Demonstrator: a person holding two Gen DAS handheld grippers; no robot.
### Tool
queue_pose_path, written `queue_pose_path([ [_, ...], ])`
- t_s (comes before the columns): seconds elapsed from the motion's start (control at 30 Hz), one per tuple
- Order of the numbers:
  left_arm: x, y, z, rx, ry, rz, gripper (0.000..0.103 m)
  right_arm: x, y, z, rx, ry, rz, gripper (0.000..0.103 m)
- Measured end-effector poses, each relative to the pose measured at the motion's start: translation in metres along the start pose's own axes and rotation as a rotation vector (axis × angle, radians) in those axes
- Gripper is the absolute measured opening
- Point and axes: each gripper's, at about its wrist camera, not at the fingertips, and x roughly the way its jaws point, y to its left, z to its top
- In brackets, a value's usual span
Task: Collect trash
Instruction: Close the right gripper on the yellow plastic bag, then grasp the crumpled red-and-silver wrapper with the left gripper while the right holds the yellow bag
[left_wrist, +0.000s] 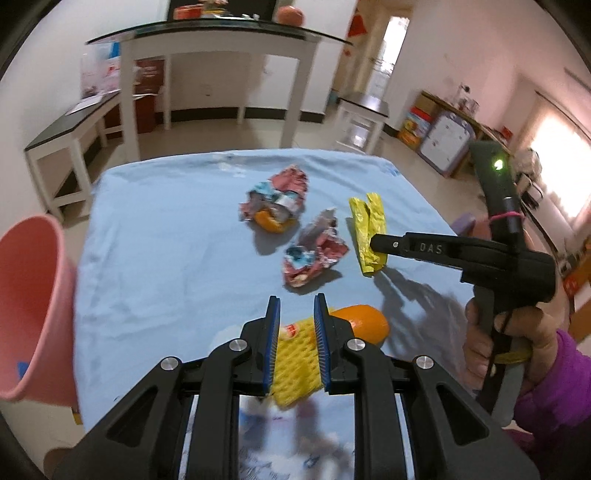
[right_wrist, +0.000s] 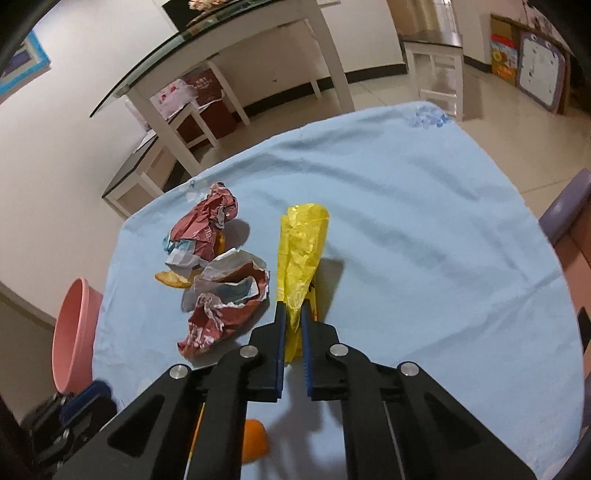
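Left wrist view: surface (left_wrist: 155, 236) under pale blue cloth, tiled room, pink bin (left_wrist: 33, 314) at left edge; left gripper (left_wrist: 297, 317) jaws clamped on yellow foam net (left_wrist: 295, 365); orange peel (left_wrist: 364, 321) just beyond.
Right wrist view: right gripper (right_wrist: 291, 317) jaws pinched on yellow plastic bag (right_wrist: 301, 254); crumpled red wrappers (right_wrist: 218, 291) beside it.

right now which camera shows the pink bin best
The left wrist view: the pink bin is large at the left edge, tilted, its outer wall clear. The right wrist view shows its rim and some inside, smaller, beyond the table edge.

A home: glass-topped table (left_wrist: 221, 31), tiled floor (left_wrist: 229, 136), cloth-covered table (left_wrist: 166, 240).
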Motion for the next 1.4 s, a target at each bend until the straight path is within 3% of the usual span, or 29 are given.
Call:
queue_pose_path([
  [0.5,0.072,-0.022,0.026,0.125,0.124,0.01,0.019,-0.017,-0.02,-0.009,-0.021,0.021,0.027,0.006],
  [0.77,0.089,-0.025,0.029,0.163,0.143,0.046,0.019,-0.013,-0.026,-0.009,-0.02,0.038,0.038,0.006],
  [1.1,0.092,-0.033,0.025,0.216,0.108,0.078,0.019,-0.013,-0.028,-0.011,-0.018,0.038,0.042,0.006],
  [1.17,0.091,-0.037,0.023,0.227,0.095,0.09,0.012,-0.015,-0.028,-0.012,-0.022,0.033,0.041,0.006],
  [1.4,0.074,-0.035,0.022,0.179,0.062,0.071,0.009,-0.023,-0.025,-0.013,-0.035,0.016,0.042,0.006],
])
